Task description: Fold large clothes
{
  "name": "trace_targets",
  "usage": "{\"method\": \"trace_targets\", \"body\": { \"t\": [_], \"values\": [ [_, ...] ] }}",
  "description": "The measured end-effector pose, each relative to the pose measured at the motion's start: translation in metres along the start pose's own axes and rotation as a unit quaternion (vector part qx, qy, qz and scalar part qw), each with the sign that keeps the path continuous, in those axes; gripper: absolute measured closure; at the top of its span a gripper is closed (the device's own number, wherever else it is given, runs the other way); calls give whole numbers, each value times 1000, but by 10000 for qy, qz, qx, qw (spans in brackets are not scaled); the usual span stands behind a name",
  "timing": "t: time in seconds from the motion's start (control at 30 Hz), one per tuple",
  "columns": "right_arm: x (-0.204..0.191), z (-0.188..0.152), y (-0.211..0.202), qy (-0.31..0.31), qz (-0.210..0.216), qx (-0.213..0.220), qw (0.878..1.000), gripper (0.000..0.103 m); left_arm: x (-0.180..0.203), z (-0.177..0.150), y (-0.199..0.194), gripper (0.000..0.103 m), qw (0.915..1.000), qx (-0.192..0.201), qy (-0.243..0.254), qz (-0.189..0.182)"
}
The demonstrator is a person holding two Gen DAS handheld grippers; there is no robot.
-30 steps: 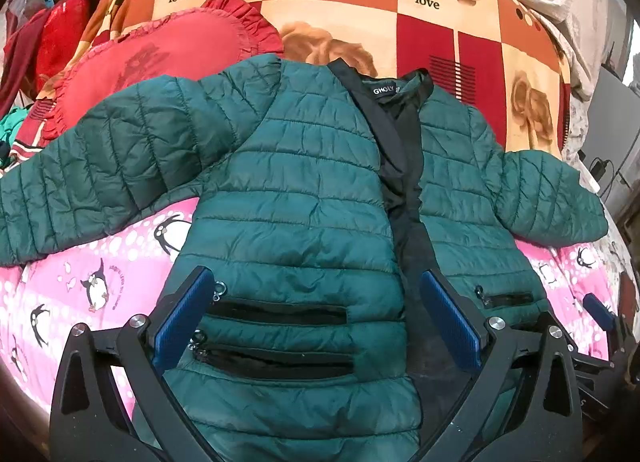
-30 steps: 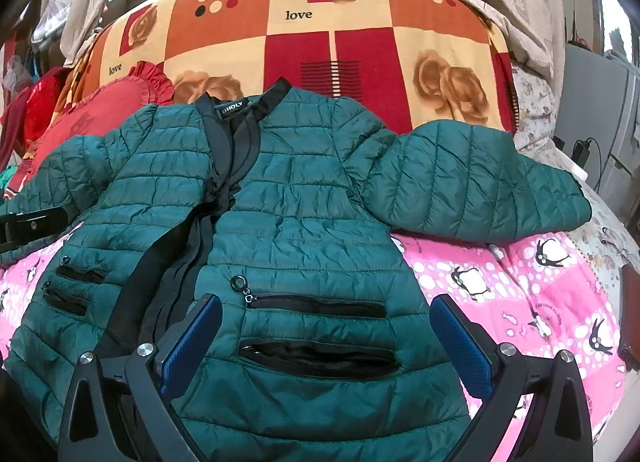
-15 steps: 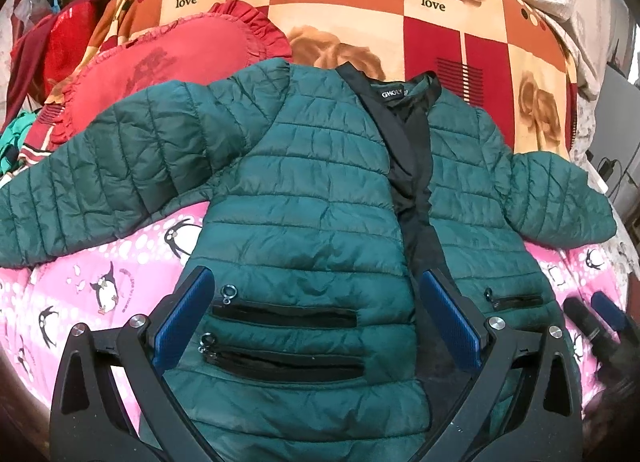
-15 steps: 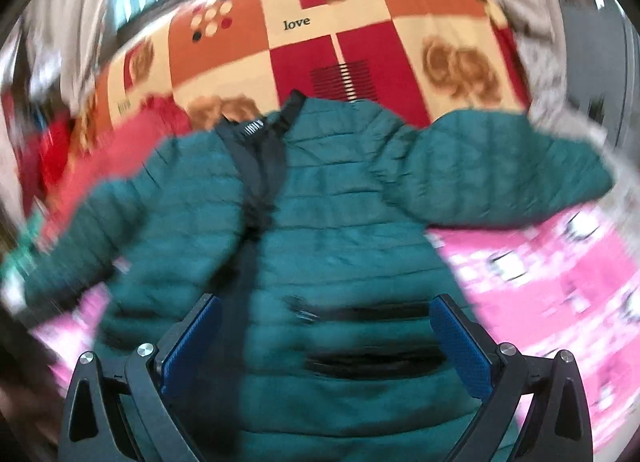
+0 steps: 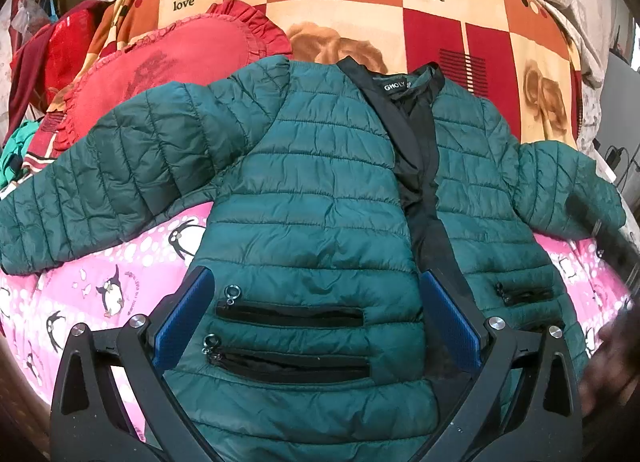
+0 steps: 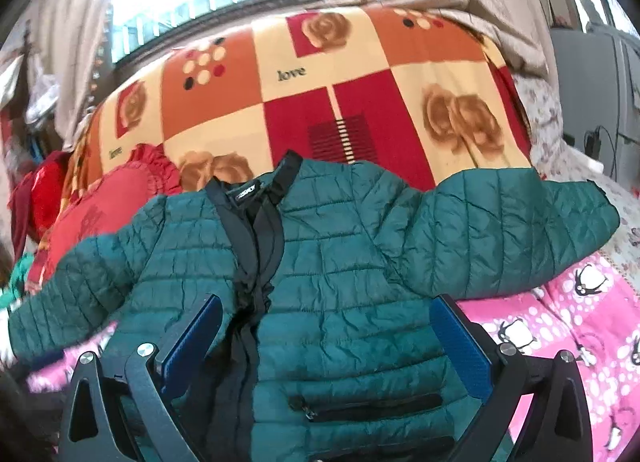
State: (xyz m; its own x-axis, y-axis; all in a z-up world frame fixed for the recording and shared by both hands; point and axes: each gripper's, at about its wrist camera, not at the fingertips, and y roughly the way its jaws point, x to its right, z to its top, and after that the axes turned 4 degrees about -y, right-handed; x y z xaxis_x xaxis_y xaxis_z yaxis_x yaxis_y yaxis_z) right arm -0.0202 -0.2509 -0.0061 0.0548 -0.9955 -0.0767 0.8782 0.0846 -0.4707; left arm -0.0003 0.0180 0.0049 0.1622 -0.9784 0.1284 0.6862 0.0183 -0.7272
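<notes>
Green quilted jacket [image 5: 312, 190] spread flat on bed, sleeves out for folding | my left gripper [image 5: 316, 326] wide open, empty | my right gripper [image 6: 326, 346] likewise.

Two black-framed claws, left [image 5: 316, 322] and right [image 6: 326, 342], with ribbed blue finger pads [image 5: 182, 318] and silver pivot screws [image 5: 495, 323]

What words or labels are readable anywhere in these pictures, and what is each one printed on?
"love": printed on the checked rose blanket, twice in the left wrist view, on cream squares at upper left and upper right.
"love": once clearly on the same blanket in the right wrist view; a second one at left is blurred.
"GHOLY": white letters on the black neck label of the green quilted jacket; any letters after these are hidden.
The same label in the right wrist view is too blurred to read.
</notes>
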Motion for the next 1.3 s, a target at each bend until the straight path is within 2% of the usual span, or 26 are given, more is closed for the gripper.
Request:
{"method": "trace_targets", "body": {
  "t": [0.07,0.1,0.17,0.23,0.43,0.63,0.73,0.87,1.07,1.17,1.3],
  "values": [
    [3,-12,5,-31,-153,-152,9998,0,0,-1,0,0,10000,9,19,10],
    [10,-12,7,154,-80,-228,9996,0,0,-1,0,0,10000,9,16,23],
    [17,-13,5,321,-87,-138,9994,0,0,0,1,0,10000,-15,-9,59],
    [14,-13,4,158,-216,-63,9996,0,1,0,2,0,9999,-46,-1,98],
    [1,-16,7,-154,175,-195,9995,0,3,-1,2,0,9998,-32,32,168],
    [-14,-24,14,-574,108,-497,9971,0,2,-2,0,0,9998,-9,10,191],
    [-14,-28,20,-567,155,-678,9960,0,2,-2,0,0,9998,-16,12,184],
    [-13,-33,30,-552,3,-1013,9933,0,2,-2,-1,0,9998,-13,4,177],
    [-14,-46,49,-582,-30,-1612,9852,0,2,-1,-1,0,9999,-5,5,151],
    [-14,-50,54,-589,-44,-1746,9829,0,3,-1,-1,0,9999,-13,6,146],
    [-17,-50,54,-675,-79,-1724,9827,0,4,-1,-1,0,9999,-6,15,149]
  ]
}}
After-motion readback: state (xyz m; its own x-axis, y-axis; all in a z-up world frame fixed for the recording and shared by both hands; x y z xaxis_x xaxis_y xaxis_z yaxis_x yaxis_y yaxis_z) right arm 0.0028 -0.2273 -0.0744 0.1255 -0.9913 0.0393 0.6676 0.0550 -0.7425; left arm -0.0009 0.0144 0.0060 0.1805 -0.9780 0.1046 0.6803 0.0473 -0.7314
